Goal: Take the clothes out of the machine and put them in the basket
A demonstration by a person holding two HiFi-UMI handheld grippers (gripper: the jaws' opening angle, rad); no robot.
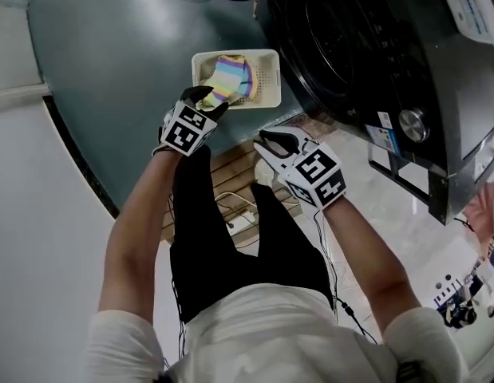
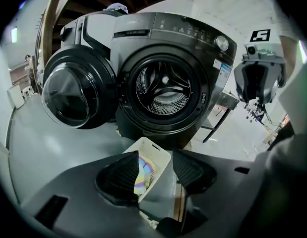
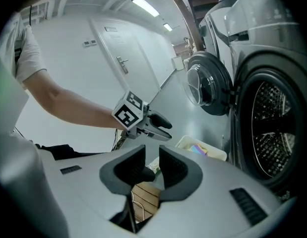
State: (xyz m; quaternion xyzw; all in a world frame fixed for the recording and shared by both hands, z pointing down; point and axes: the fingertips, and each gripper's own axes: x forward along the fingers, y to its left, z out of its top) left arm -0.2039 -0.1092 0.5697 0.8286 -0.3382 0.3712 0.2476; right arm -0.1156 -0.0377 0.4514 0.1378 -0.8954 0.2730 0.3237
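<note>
A white slotted basket (image 1: 266, 76) stands on the floor in front of the dark washing machine (image 1: 366, 46), and a rainbow-striped cloth (image 1: 228, 76) lies in it. The machine's round door (image 2: 76, 90) hangs open to the left, and no clothes show in the drum (image 2: 163, 90). My left gripper (image 1: 208, 102) hovers over the basket's near edge, open with nothing between its pads (image 2: 126, 175); the basket (image 2: 160, 160) shows through the gap. My right gripper (image 1: 266, 144) is raised beside it, its jaws a narrow gap apart and empty (image 3: 152, 165).
A wooden pallet (image 1: 231, 174) with white cables (image 1: 235, 214) lies on the floor under my hands. A second machine stands behind the open door (image 2: 93, 24). A metal-legged stand (image 2: 220, 115) is to the right of the washer.
</note>
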